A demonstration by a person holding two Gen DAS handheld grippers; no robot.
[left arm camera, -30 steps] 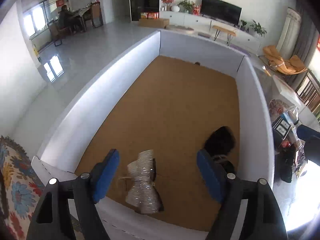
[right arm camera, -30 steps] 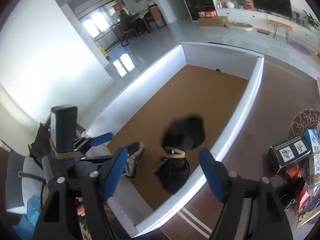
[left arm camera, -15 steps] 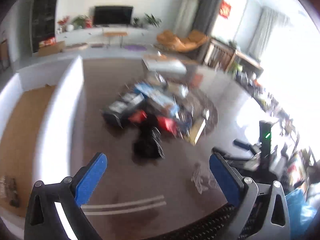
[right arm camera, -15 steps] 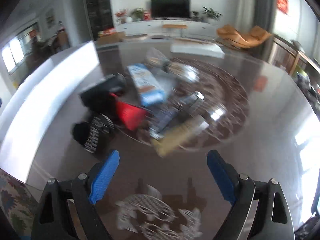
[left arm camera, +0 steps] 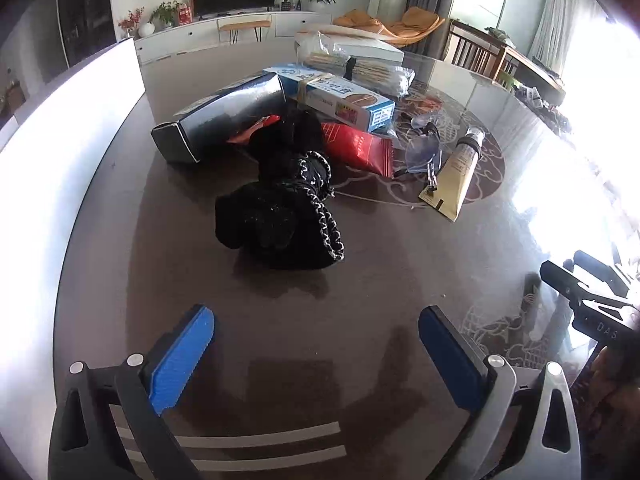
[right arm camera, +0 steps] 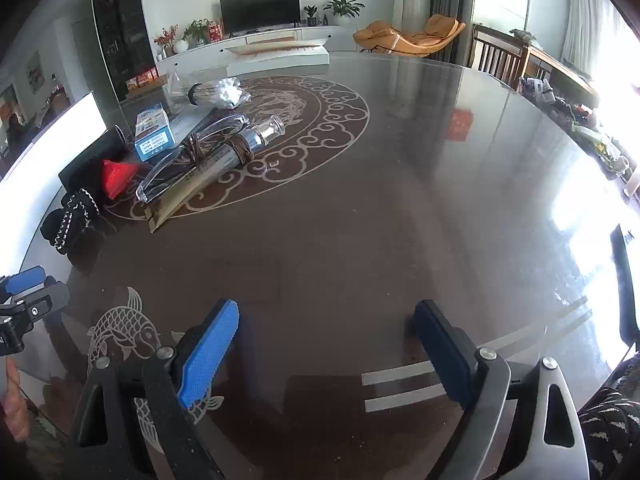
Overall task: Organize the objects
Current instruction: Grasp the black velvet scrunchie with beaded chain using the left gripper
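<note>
STEP: selecting next item | left tongs: released, empty, facing black bundle | right tongs: released, empty, over bare tabletop | NEXT: advance, straddle bundle, clench.

red packet: upper end hidden under the blue carton and the black knitted bundle; print too small to read.
black box: its side toward 3 o'clock is covered by the knitted bundle.
blue carton label: text too small to tell.
cream tube: lettering unreadable; the clear glasses overlap its edge at 9 o'clock.
white wall panel: cut off by the frame at 9 o'clock in the left wrist view.
window side: blown out at 3 o'clock, nothing can be made out.
right gripper: in the left wrist view only a black part shows at 4 o'clock, its fingers out of frame.
sleeve: cut off at 5 o'clock.
</note>
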